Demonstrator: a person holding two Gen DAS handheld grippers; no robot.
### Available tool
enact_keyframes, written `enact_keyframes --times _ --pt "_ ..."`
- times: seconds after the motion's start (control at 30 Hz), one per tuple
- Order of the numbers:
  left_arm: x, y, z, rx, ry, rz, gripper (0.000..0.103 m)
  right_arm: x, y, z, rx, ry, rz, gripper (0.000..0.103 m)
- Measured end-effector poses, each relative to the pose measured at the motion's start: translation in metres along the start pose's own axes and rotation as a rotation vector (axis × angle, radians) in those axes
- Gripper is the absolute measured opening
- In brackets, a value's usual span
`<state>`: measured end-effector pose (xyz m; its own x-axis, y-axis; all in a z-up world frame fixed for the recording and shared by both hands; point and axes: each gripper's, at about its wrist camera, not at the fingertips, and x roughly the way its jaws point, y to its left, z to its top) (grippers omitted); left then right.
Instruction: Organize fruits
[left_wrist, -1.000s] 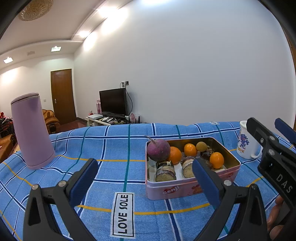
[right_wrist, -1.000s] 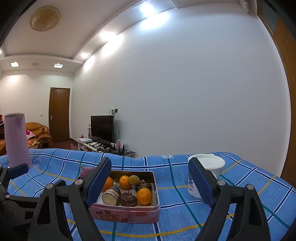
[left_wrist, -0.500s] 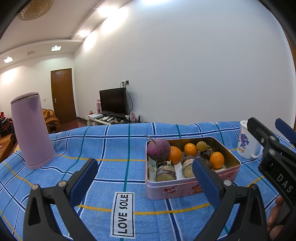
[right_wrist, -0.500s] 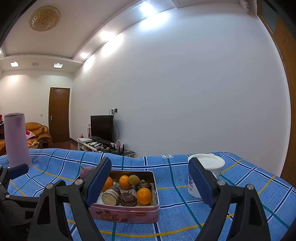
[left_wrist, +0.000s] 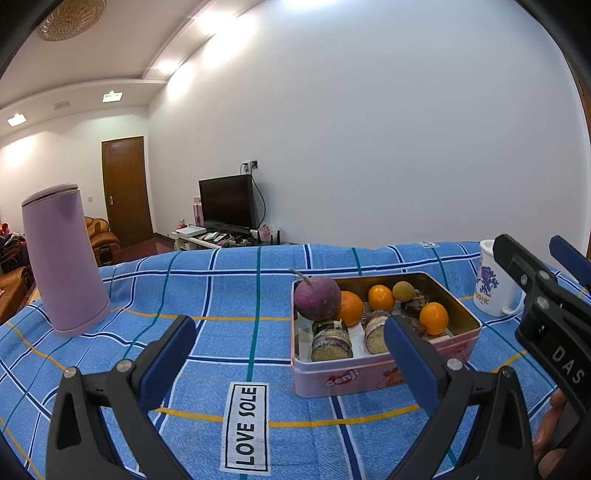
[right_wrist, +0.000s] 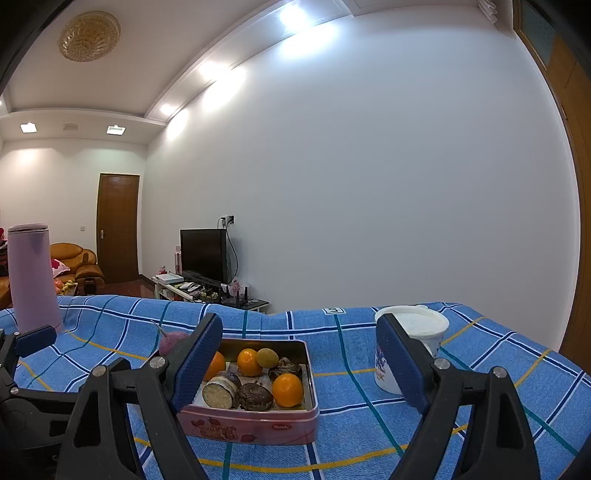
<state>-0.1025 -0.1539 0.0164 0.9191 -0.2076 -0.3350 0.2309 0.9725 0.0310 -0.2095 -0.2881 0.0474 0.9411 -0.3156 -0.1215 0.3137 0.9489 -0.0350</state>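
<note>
So the surface (left_wrist: 229, 295) is covered in a blue plaid cloth with white, navy, teal and yellow lines, plus a sewn-on white label reading "LOVE SOLE" (left_wrist: 246, 426) near the front edge. Sitting right of centre on it is a pink tin (left_wrist: 373, 373) with its lid off. Inside it: a purple round root or fruit with a stem (left_wrist: 317, 299) at the left rear corner, three oranges (left_wrist: 381, 297), a small yellowish-brown round fruit (left_wrist: 403, 291), and a few round cakes or pastries, some chocolate-coated (right_wrist: 255, 396). All the fruit is in the tin; I see none lying on the cloth.

A tall lilac thermos (left_wrist: 62, 258) stands upright well off to the left, and a white mug with a blue cartoon print (left_wrist: 491, 284) stands just right of the tin, not touching it.

Left tongs (left_wrist: 288, 354) are spread wide, holding nothing, hovering over the cloth in front of the tin. Right tongs (right_wrist: 299, 363) are also wide apart and empty, with the tin seen between the pads but farther off.

Room behind: plain white wall, recessed ceiling lights, a gold ceiling medallion (right_wrist: 89, 35), brown wooden door (left_wrist: 126, 190), a dark TV (left_wrist: 227, 201) on a low white stand cluttered with small stuff, and tan leather sofas (right_wrist: 75, 266) at far left.
</note>
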Motion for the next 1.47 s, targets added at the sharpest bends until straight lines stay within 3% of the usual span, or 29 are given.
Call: enact_keyframes --times 1.47 --pt "0.0061 -0.0009 0.0007 -0.005 0.043 0.003 0.103 0.0029 -0.0013 -0.0029 0.008 0.016 -0.010 0.086"
